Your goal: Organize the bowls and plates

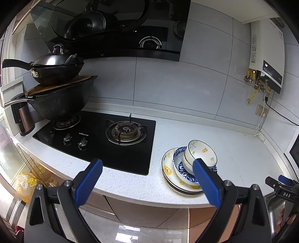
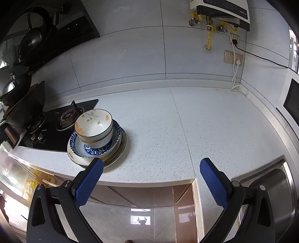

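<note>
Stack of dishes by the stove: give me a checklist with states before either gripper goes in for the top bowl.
1. Left gripper open and holding nothing: ok.
2. Right gripper open and holding nothing: ok.
3. Top bowl sits upright, nested in the bowl beneath: ok.
4. Top bowl contents: looks empty, ok.
5. Free counter to the right of the stack for setting dishes down: ok.
6. Number of plates underneath: cannot tell.

The near side of the plates point(image 1: 171, 164) is hidden behind a blue finger point(image 1: 205, 183) of the left hand-held gripper point(image 1: 147, 177), the sink point(image 2: 280, 179) is cut off at the right edge, and the water heater point(image 2: 222, 9) at the top.
</note>
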Demonstrator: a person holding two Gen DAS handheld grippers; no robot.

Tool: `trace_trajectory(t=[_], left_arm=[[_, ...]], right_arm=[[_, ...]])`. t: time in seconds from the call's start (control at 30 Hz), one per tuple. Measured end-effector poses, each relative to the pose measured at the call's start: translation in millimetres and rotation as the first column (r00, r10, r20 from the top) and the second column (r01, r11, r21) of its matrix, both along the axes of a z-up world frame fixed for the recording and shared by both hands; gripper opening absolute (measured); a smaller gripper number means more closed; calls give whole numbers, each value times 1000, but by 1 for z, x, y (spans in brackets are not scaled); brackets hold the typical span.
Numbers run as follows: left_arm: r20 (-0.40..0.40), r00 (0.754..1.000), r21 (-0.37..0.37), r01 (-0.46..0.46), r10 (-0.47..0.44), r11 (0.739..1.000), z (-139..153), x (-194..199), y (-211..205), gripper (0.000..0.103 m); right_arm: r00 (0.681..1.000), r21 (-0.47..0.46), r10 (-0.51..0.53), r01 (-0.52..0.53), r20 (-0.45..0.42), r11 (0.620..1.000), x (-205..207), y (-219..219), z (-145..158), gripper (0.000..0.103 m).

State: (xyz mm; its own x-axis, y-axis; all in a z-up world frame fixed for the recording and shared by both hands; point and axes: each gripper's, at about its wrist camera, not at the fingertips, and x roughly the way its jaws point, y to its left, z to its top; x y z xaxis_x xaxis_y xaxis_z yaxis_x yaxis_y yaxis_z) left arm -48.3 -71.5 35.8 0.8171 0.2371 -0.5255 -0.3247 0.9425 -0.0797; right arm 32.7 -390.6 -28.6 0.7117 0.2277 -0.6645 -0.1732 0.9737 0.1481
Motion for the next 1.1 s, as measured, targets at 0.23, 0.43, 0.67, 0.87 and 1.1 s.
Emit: trace_trajectory(t=[0.23, 0.43, 0.67, 0.87, 1.1], left_arm=[[4, 1000, 13, -3, 3, 1000, 1, -1, -1, 98], [11, 1000, 24, -16, 16, 1000, 4, -1, -1, 98], [7, 1000, 34, -18, 18, 999, 5, 1, -1, 98], [0, 1000, 35, -16, 16, 999, 5, 1, -2, 98], [-33, 999, 125, 23, -19, 992, 2, 4, -11, 98]], right_arm=[[1000, 8, 19, -19, 11, 1000, -2, 3, 1, 102], [1000, 9, 17, -17, -3, 1000, -1, 2, -2, 102], [1000, 7, 21, -21, -18, 1000, 0, 2, -5, 102], [1000, -3, 11, -11, -24, 1000, 1, -3, -5, 102], [999, 5, -16, 16, -47, 1000, -4, -22, -3, 102]])
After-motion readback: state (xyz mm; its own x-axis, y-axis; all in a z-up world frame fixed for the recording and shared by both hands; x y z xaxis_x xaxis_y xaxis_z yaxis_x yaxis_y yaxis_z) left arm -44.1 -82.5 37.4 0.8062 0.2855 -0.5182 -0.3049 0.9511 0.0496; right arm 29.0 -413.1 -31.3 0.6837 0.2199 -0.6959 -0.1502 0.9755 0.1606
